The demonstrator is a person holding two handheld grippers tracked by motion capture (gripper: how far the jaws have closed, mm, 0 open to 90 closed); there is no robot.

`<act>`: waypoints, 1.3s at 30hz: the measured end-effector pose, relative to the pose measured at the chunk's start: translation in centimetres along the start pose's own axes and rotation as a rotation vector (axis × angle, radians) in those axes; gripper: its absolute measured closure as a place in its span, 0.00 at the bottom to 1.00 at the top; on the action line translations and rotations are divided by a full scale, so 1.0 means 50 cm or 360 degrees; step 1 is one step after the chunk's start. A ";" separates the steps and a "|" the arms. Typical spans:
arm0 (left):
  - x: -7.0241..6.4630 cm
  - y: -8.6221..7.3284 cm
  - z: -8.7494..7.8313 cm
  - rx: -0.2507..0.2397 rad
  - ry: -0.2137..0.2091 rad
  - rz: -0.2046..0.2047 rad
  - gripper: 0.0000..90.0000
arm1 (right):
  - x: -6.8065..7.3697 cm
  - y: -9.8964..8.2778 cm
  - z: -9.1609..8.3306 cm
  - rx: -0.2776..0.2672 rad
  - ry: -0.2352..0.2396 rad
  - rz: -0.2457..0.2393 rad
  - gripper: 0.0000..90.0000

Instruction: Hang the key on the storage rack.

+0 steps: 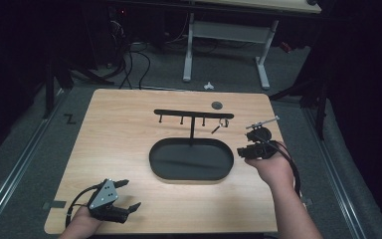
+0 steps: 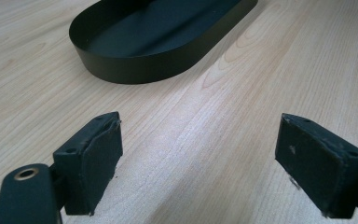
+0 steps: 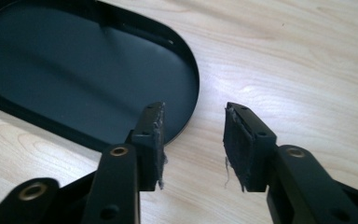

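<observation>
Right tool (image 3: 193,140): jaws parted with nothing between them, pads frayed at the edges, hanging over bare wood just off the right end of the tray (image 3: 193,81)
Left tool (image 2: 196,172): jaws spread wide and empty, low over the tabletop (image 2: 270,60) on the near left side of the tray
Ring (image 1: 224,122): small metal loop, hanging at the right end of the rack's bar (image 1: 194,114), behind the tray
Step in hand: likely the right tool is pulling clear after hanging the ring, or lining up to take it
Doing it well: keep the jaws apart and move away gently so the thin rack is not knocked
Shapes: tray is a dark, matt, shallow oval; tabletop is pale wood grain
</observation>
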State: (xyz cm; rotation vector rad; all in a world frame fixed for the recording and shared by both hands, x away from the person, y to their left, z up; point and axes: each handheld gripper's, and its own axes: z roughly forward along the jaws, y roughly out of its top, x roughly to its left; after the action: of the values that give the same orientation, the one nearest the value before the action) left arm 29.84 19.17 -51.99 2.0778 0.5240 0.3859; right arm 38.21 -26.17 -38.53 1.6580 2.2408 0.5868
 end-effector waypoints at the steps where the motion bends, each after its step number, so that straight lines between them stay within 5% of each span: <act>1: 0.000 0.000 0.000 0.0001 0.0000 0.0000 0.17 | 0.000 -0.009 0.003 -0.0011 0.0004 0.0006 0.63; 12: 0.000 -0.001 -0.001 -0.0013 0.0014 -0.0009 0.17 | 0.003 -0.112 0.042 -0.0215 -0.0014 0.0046 0.54; 22: 0.003 0.000 0.001 -0.0009 0.0017 -0.0011 0.17 | 0.017 -0.192 0.079 -0.0377 -0.0046 -0.0004 0.42; 28: 0.003 -0.001 0.000 -0.0019 0.0017 -0.0016 0.17 | 0.028 -0.248 0.117 -0.0491 -0.0070 0.0062 0.32; 32: 0.005 -0.001 -0.001 -0.0024 0.0029 -0.0030 0.17 | 0.039 -0.280 0.129 -0.0608 -0.0091 0.0015 0.31; 35: 0.004 0.000 0.000 -0.0017 0.0027 -0.0023 0.17 | 0.039 -0.292 0.131 -0.0644 -0.0005 -0.0006 0.31; 39: 0.003 0.000 0.002 -0.0012 0.0033 -0.0020 0.17 | 0.034 -0.299 0.128 -0.0712 -0.0023 0.0057 0.35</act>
State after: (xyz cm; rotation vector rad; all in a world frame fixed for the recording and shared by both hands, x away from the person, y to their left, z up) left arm 30.01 19.19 -52.02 2.0643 0.5470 0.4014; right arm 28.15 -27.40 -51.39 1.4649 1.8906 0.9956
